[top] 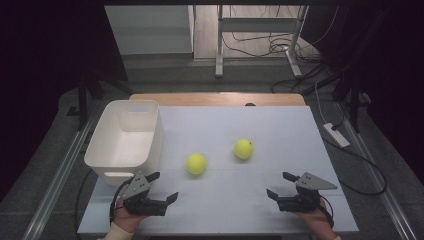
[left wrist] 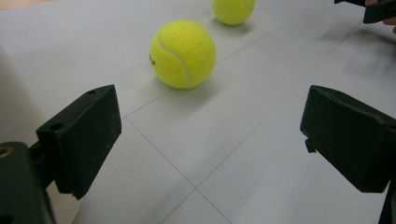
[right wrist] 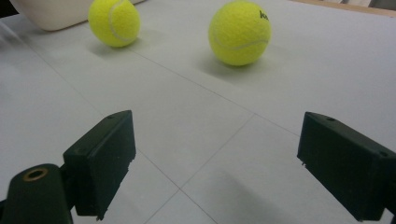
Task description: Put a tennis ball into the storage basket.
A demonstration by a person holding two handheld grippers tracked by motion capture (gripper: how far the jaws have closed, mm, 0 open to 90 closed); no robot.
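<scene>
Two hand-held grippers hover low over the near edge of a white table (top: 280,125), both with jaws spread wide and holding nothing. The left gripper (top: 164,186) faces the nearer tennis ball (top: 196,164), which rests just beside a white plastic bin (top: 125,137). The right gripper (top: 281,184) points toward the second tennis ball (top: 243,149), farther back near the table's middle.
</scene>
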